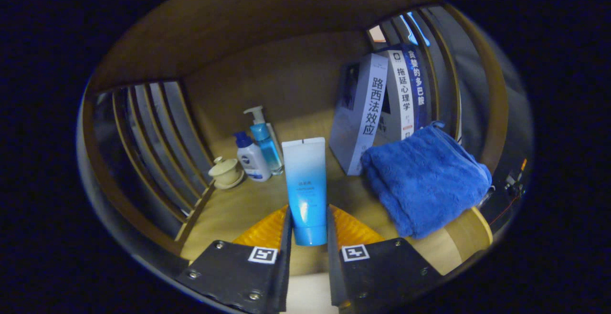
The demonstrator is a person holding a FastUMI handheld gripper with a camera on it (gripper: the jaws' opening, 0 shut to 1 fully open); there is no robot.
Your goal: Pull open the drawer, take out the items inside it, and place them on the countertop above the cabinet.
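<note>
I have the tongs (308, 237) clamped on a blue tube (305, 187), both fingers pressing its lower part from either side at the bottom centre of the frame. The tube stands upright, its long axis running vertically in the picture, cap end down between the fingers and flat crimped end up. I cannot tell whether the cap touches the wooden surface (238, 209) below it.

Left of the tube, toward centre left, stand a small white bottle with a blue cap (251, 159) and, just beside it, a blue pump bottle (264, 140). Further left sits a small cream lidded cup on its saucer (226, 172).

Right of the tube, a folded blue towel (427, 180) fills the centre right. Behind it, in the upper right, books (382, 109) stand upright, leaning slightly. A tan paper cup (470, 235) shows under the towel's lower edge; its contents are hidden.
</note>
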